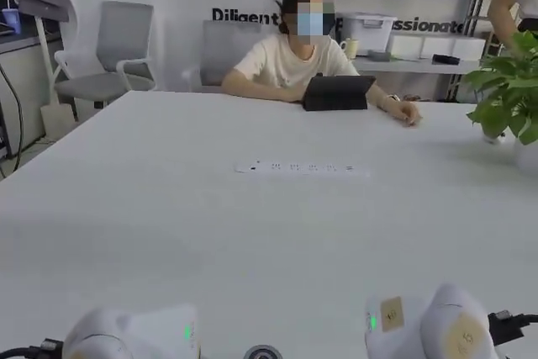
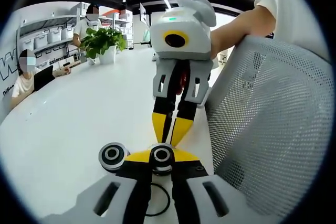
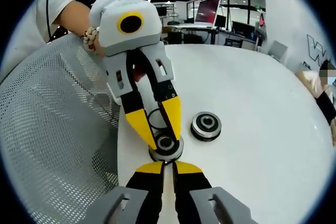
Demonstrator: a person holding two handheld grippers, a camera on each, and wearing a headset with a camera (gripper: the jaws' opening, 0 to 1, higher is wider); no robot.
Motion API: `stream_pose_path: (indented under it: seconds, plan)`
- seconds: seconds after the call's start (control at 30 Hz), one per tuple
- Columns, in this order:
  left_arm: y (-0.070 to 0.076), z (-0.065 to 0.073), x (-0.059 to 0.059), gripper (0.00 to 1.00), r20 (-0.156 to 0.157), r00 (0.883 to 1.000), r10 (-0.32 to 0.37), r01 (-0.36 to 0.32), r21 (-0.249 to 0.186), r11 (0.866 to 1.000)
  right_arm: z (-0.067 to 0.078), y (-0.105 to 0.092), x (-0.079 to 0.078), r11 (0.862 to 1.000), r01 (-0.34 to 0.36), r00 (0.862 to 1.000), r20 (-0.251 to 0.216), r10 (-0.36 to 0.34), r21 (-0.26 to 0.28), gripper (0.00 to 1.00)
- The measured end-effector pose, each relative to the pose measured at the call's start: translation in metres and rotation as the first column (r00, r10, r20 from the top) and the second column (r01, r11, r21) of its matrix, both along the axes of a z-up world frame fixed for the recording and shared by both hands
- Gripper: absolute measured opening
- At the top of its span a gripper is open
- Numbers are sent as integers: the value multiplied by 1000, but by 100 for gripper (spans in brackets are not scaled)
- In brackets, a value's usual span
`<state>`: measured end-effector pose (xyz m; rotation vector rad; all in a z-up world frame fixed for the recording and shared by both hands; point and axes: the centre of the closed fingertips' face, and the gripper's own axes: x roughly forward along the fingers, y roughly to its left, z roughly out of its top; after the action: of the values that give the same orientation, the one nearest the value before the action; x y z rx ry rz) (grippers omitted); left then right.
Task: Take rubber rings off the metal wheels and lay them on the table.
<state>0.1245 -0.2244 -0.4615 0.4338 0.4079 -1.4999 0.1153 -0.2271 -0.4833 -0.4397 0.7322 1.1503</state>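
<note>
My left gripper (image 2: pixel 161 153) is shut on a small metal wheel (image 2: pixel 161 158) just above the white table (image 2: pixel 79 119). My right gripper (image 2: pixel 170 129) faces it, jaws shut, tips touching that wheel's rim; whether they pinch its rubber ring is hidden. The right gripper view has the same wheel (image 3: pixel 166 147) between the left gripper's (image 3: pixel 164 140) yellow fingers, with my right gripper (image 3: pixel 167 165) against it. A loose black rubber ring (image 2: pixel 157 200) lies on the table under the left jaws. A second wheel (image 2: pixel 113 155) (image 3: pixel 206 125) lies flat beside them.
A grey mesh chair back (image 2: pixel 262 129) (image 3: pixel 52 129) stands at the table edge close to both grippers. A seated person (image 1: pixel 294 60) with a tablet (image 1: pixel 339 92) is at the far side. A power strip (image 1: pixel 303 168) lies mid-table; a potted plant (image 1: pixel 508 94) stands at the right.
</note>
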Motion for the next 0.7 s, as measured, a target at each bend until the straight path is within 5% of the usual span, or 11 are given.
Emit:
stream_pose_path:
  seconds: [0.47,0.7]
  plan:
    - [1,1,-1,8,-1,1000,4,-4,-6,1000,0,-1,2,1000,10,1000,1,-10,-11,0]
    - [1,1,-1,8,2,1000,-3,3,-3,1000,-1,-2,4,999,50,998,-38,-50,5,0]
